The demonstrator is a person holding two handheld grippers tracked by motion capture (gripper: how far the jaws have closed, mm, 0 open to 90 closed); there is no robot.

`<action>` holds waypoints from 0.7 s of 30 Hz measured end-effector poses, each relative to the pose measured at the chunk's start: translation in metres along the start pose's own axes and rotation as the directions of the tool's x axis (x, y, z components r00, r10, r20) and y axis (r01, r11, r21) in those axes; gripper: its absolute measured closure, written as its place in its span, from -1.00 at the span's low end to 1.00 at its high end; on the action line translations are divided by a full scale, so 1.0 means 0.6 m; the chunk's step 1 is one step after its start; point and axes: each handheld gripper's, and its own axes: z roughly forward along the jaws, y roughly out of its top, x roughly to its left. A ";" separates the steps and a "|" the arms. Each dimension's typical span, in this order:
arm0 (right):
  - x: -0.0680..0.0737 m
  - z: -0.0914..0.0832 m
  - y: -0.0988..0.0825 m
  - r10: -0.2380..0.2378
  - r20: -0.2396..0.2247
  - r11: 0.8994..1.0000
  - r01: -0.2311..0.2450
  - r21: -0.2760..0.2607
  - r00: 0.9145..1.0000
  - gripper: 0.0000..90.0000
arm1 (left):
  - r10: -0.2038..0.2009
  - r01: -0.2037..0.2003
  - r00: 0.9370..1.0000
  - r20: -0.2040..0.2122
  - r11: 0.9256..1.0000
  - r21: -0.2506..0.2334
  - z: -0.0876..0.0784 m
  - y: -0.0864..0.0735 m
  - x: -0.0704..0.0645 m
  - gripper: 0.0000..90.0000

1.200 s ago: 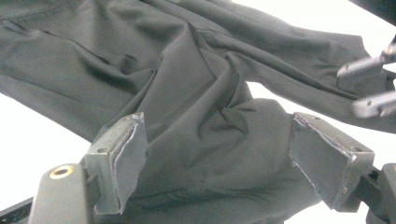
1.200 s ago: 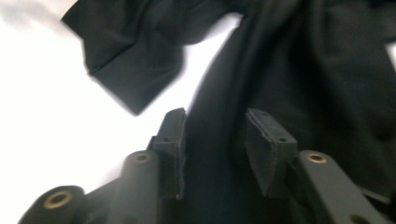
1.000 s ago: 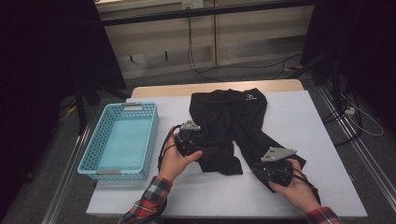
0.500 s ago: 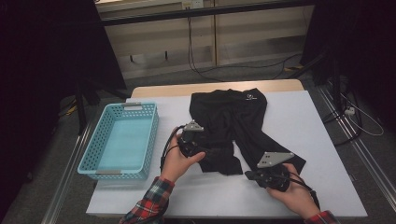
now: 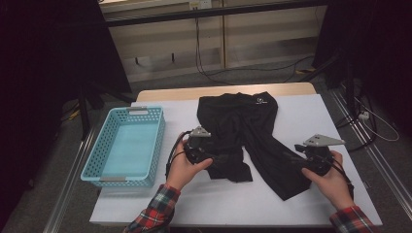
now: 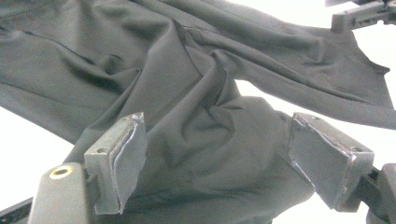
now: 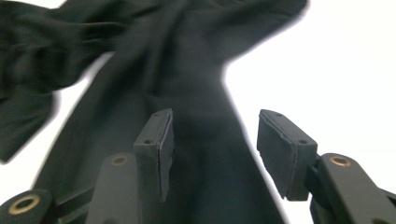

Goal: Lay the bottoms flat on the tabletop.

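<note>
**Ana:** White tabletop (image 5: 301,121) runs across the middle of the high view, with a dark floor, cables and pale wall panels along the top of the frame. What lies on it?

**Ben:** Black shorts (image 5: 243,126), spread at the centre with the waistband toward the top and two legs running down. One leg is bunched at lower centre, the other stretches toward the lower right. A light blue basket (image 5: 92,167) stands at the left, apart from the cloth.

**Ana:** Any writing?

**Ben:** A small white mark sits near the waistband in the high view, too small to read. The gripper views show no mark at all.

**Ana:** And the left gripper (image 5: 206,154)?

**Ben:** In the high view it sits at the bunched leg, but its jaws are hard to make out there. The left gripper view (image 6: 215,172) settles it: the jaws stand wide apart, a mound of black cloth lies between them, and the pads do not press it. At that view's upper right the other gripper's tip shows at the far leg's hem.

**Ana:** The right gripper (image 5: 302,154)?

**Ben:** At the lower right, by the long leg's hem. Its own view (image 7: 212,149), blurred, shows the jaws partly apart, having just been opening, with the leg passing beneath them and nothing pinched.
</note>
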 end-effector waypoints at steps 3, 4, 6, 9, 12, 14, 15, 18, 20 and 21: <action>-0.017 0.001 -0.006 0.007 0.034 1.000 -0.007 0.011 0.999 0.08 | 0.004 -0.004 1.000 -0.002 1.000 -0.001 -0.001 -0.001 0.000 -0.55; -0.022 0.000 -0.008 0.013 0.044 1.000 -0.014 0.011 0.999 0.07 | 0.004 -0.004 1.000 -0.004 1.000 0.001 -0.002 -0.001 0.000 -0.55; -0.028 -0.001 -0.010 0.026 0.051 1.000 -0.027 0.013 0.998 0.03 | 0.002 -0.002 1.000 -0.007 1.000 0.000 -0.005 -0.001 0.001 -0.55; -0.033 -0.002 -0.016 0.028 0.063 0.999 -0.030 0.029 0.998 0.06 | -0.002 0.002 1.000 -0.012 1.000 -0.006 -0.007 -0.001 0.003 -0.55; -0.039 -0.006 -0.024 0.024 0.061 0.999 -0.027 0.046 0.998 0.19 | -0.001 0.001 1.000 -0.008 1.000 -0.003 -0.007 -0.001 0.003 -0.55; -0.045 -0.008 -0.030 0.034 0.070 0.998 -0.038 0.057 0.997 0.27 | 0.000 0.000 1.000 -0.006 1.000 -0.002 -0.006 -0.001 0.002 -0.55; -0.050 -0.009 -0.034 0.048 0.069 0.996 -0.052 0.067 0.996 0.30 | 0.001 -0.001 1.000 -0.007 1.000 -0.002 -0.006 -0.001 0.002 -0.55; -0.051 -0.009 -0.041 0.082 0.032 0.993 -0.084 0.079 0.996 0.37 | 0.002 -0.002 1.000 -0.012 1.000 0.002 -0.005 -0.002 0.002 -0.55; -0.044 -0.004 -0.043 0.059 0.013 0.993 -0.060 0.106 0.998 0.52 | 0.001 -0.001 1.000 -0.013 1.000 0.001 -0.005 -0.002 0.002 -0.55; -0.040 -0.001 -0.044 0.049 0.009 0.992 -0.050 0.120 0.999 0.55 | 0.000 0.000 1.000 -0.013 1.000 0.000 -0.005 -0.002 0.002 -0.55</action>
